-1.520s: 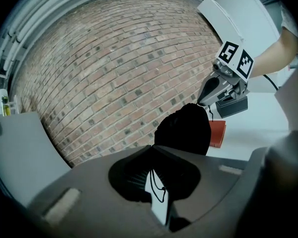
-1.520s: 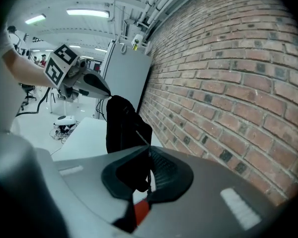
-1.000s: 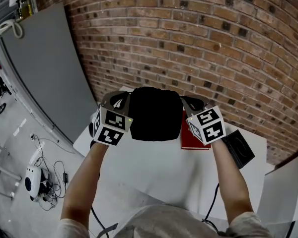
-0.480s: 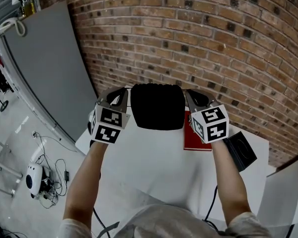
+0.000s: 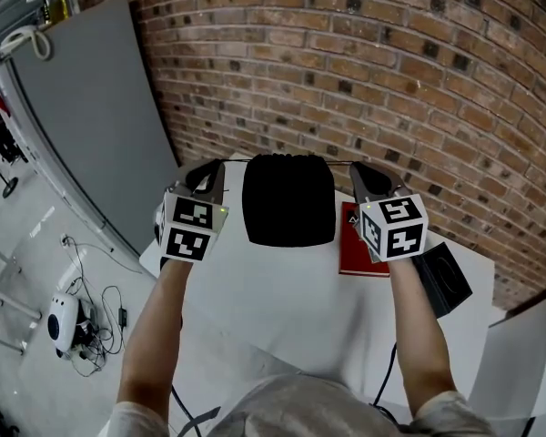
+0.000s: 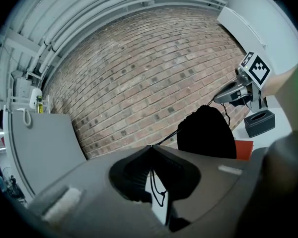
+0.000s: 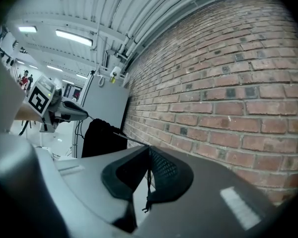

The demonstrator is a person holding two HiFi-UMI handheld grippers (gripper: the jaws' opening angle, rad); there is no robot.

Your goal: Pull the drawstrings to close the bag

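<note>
A black drawstring bag (image 5: 288, 200) hangs above the white table (image 5: 282, 308), strung between my two grippers, and its top is gathered into small folds. My left gripper (image 5: 216, 168) is shut on the left drawstring (image 6: 165, 139), which runs taut to the bag (image 6: 206, 133). The loose knotted end of that cord dangles behind the closed jaws. My right gripper (image 5: 358, 169) is shut on the right drawstring (image 7: 124, 138), which stretches straight to the bag (image 7: 100, 139). Each gripper shows in the other's view: the right gripper (image 6: 223, 99) and the left gripper (image 7: 84, 116).
A red book (image 5: 362, 253) lies on the table under my right gripper, with a black box (image 5: 446, 276) to its right. The brick wall (image 5: 391, 80) stands close behind the bag. A grey panel (image 5: 82, 107) leans at the left, and cables lie on the floor (image 5: 82, 326).
Both grippers have drawn apart and risen a little. The cords now show as taut lines either side of the bag, and the bag's top is narrower and sits slightly higher.
</note>
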